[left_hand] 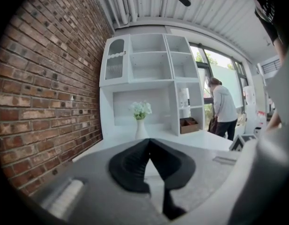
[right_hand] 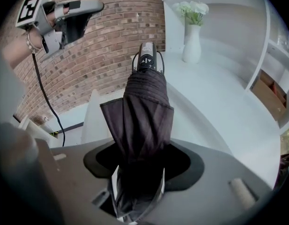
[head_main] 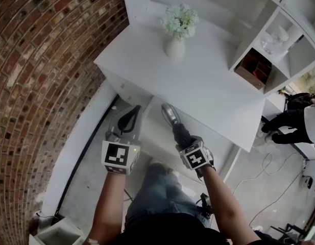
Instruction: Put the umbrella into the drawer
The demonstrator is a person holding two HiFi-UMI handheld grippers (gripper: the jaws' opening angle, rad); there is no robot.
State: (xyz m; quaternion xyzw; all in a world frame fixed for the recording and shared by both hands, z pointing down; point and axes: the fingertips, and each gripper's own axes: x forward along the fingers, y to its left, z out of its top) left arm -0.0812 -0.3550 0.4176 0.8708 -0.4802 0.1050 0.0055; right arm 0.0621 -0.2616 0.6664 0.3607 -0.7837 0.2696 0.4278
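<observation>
My right gripper is shut on a folded black umbrella, gripping its fabric body. The umbrella's grey handle with a button sticks out ahead of the jaws and points down toward the front edge of the white table. Under that edge a white panel juts out, apparently the drawer; I cannot see inside it. To the left of the umbrella, my left gripper hangs at about the same height. Its black fingertips meet with nothing between them.
A white vase of pale flowers stands on the table. A white shelf unit holding a brown box rises at the right. A brick wall closes the left side. A person stands at the far right, and cables lie on the floor.
</observation>
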